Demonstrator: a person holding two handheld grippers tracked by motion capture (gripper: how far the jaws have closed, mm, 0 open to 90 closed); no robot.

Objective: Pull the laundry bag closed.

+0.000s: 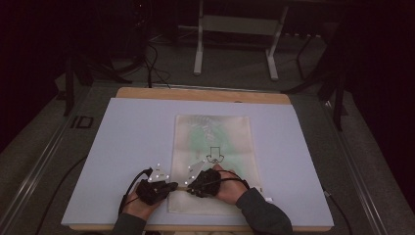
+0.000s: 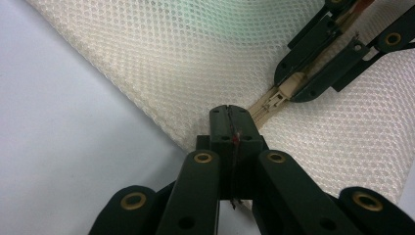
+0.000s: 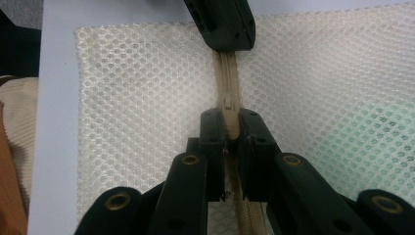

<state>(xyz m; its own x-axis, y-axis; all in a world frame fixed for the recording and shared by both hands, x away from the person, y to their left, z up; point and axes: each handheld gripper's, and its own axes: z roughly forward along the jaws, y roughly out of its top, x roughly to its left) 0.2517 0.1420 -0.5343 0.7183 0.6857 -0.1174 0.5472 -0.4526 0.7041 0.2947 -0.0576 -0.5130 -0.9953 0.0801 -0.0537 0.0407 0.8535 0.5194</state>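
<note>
Lying flat on a pale sheet (image 1: 122,147) atop the table (image 1: 205,94), a white mesh bag (image 1: 215,132) w/ green contents is seen at centre. Its beige zipper (image 3: 229,73) runs along the near end. The left gripper (image 2: 230,115) is clamped shut on the bag edge at the zipper's end. The right gripper (image 3: 230,128) is closed on the zipper slider (image 3: 229,105), just beside the left one. Both grippers are held by hands near the front edge.
</note>
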